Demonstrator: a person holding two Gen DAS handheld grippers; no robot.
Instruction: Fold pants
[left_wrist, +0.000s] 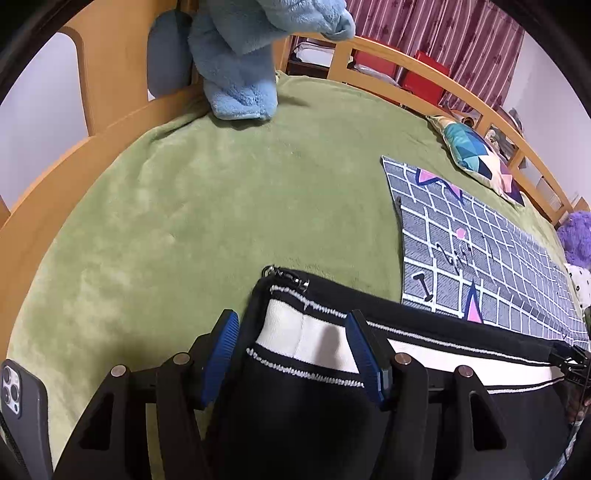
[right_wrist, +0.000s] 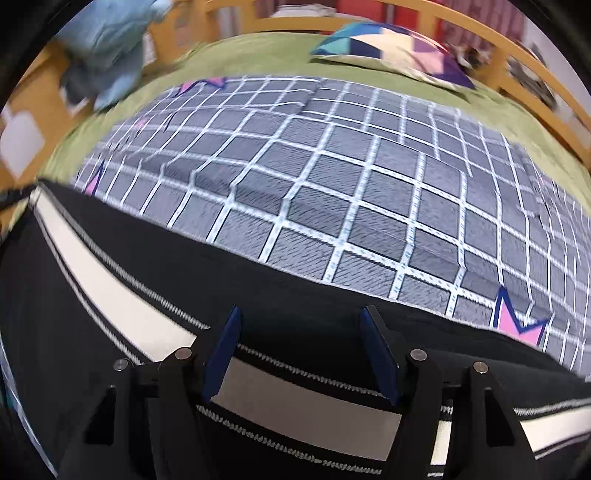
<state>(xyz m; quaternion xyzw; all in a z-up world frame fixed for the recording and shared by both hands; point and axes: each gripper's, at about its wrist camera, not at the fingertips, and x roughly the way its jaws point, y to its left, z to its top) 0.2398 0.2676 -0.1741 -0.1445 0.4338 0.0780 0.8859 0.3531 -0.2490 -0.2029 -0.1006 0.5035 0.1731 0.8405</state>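
Note:
The black pants with a white side stripe lie along the near edge of the green bedcover. Their zipped end points away from me. My left gripper stands open, and this end of the pants bulges up between its blue pads without being squeezed. In the right wrist view the pants run across the bottom. My right gripper hangs open over the stripe, its pads apart and clamping nothing. That view is blurred.
A grey checked blanket lies just beyond the pants. A patterned pillow sits by the wooden bed rail. A blue fleece bundle hangs at the far corner. A phone lies lower left and a purple plush far right.

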